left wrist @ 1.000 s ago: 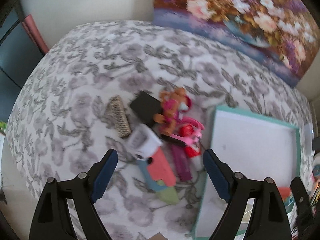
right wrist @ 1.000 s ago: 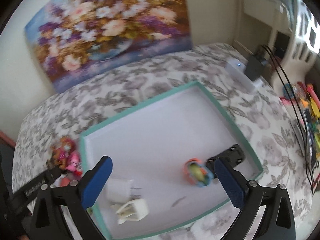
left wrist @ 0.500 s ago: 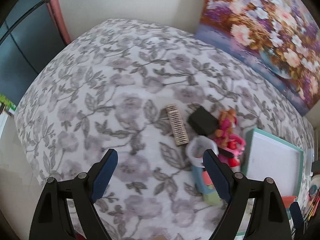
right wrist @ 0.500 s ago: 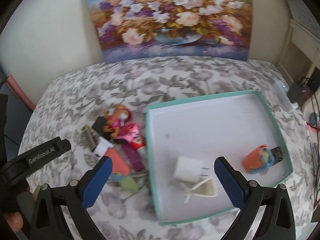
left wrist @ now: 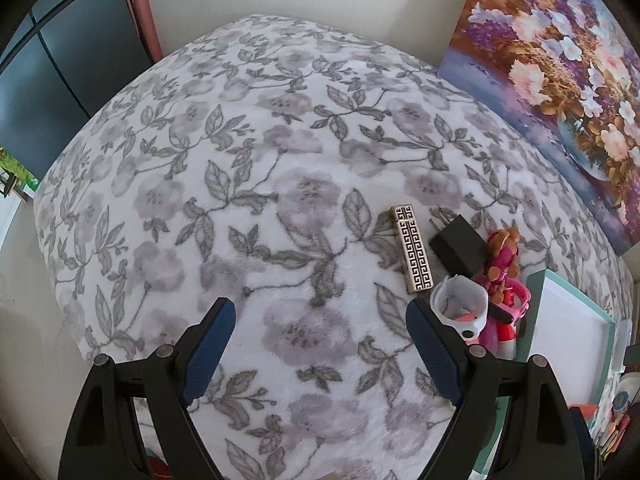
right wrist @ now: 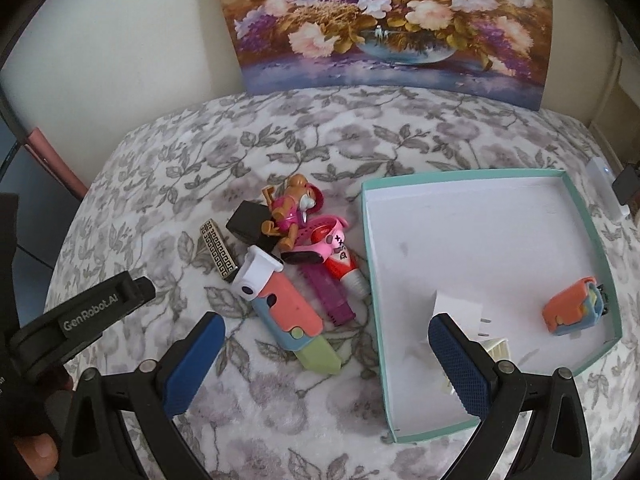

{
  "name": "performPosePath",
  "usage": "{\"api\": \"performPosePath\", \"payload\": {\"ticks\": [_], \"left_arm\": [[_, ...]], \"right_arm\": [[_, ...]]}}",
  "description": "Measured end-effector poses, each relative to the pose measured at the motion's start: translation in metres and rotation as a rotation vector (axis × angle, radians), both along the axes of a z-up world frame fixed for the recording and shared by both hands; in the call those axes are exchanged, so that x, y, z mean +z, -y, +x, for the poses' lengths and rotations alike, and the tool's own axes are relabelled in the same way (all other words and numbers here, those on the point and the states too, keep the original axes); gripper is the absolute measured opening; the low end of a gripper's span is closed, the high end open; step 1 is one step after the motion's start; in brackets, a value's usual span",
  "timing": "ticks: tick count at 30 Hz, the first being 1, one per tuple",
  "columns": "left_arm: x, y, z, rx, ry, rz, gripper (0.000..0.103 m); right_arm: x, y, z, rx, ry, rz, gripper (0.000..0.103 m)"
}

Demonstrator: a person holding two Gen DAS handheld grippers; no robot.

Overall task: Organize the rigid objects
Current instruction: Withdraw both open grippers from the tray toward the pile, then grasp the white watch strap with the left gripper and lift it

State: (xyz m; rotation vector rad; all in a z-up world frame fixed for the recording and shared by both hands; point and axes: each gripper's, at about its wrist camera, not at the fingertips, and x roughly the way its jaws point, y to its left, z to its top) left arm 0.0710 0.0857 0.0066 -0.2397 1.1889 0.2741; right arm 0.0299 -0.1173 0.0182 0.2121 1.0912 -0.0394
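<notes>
- Left wrist view: the left fingers (left wrist: 211, 340) are spread wide and empty above the floral surface (left wrist: 240, 160); a patterned bar (left wrist: 413, 255) and black block (left wrist: 457, 250) lie just ahead.
- Right wrist view: the right fingers (right wrist: 460, 364) are spread wide and empty, between the toy pile (right wrist: 296, 248) and the teal tray (right wrist: 576, 216).

A bed covered in a white blanket with grey leaves and mauve flowers (right wrist: 360, 128) carries everything. Ahead of the right jaws, toward their left finger, a heap of small things lies on the blanket: a patterned black-and-gold bar (right wrist: 219, 250), a black block (right wrist: 250, 226), a pink dog figure (right wrist: 290, 210), a white-capped coral and blue toy knife (right wrist: 286, 306), a purple comb (right wrist: 330, 290) and a red-and-white tube (right wrist: 346, 266). Past their right finger sits a teal-rimmed white tray (right wrist: 370, 280), flat on the blanket just beside the heap. In the left view the same bar (left wrist: 413, 254) lies ahead of the right finger.
</notes>
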Motion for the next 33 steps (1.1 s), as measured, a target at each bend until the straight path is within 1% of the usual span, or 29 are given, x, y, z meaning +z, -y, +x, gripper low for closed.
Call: {"api": "performPosePath", "payload": {"ticks": [6,12,14,17,21,26,29,33], "left_arm": [[-0.002,0.0,0.0,-0.01,-0.008,-0.01,0.088],[-0.016,0.001,0.004,-0.017,-0.045,-0.023,0.088],[-0.021,0.001,0.006,-0.023,-0.056,-0.044,0.088],[-0.027,0.003,0.009,-0.022,-0.064,-0.082,0.088],[-0.03,0.012,0.014,-0.033,-0.069,-0.087,0.088],[-0.034,0.021,0.025,-0.013,-0.08,-0.107,0.088],[-0.032,0.03,0.031,-0.022,-0.066,-0.128,0.088],[-0.03,0.045,0.039,-0.07,-0.037,-0.142,0.088]], "right_arm": [[-0.004,0.003,0.003,0.005,-0.003,0.015,0.103],[-0.016,0.005,0.008,-0.001,-0.029,0.028,0.103],[-0.018,0.009,0.008,-0.015,-0.033,0.037,0.103],[-0.016,0.017,0.009,-0.05,-0.019,0.026,0.103],[-0.014,0.03,0.013,-0.096,-0.009,0.025,0.103],[-0.021,0.044,0.022,-0.137,-0.031,0.031,0.103],[-0.023,0.051,0.026,-0.153,-0.037,0.042,0.103],[-0.022,0.061,0.033,-0.179,-0.043,0.039,0.103]]}}
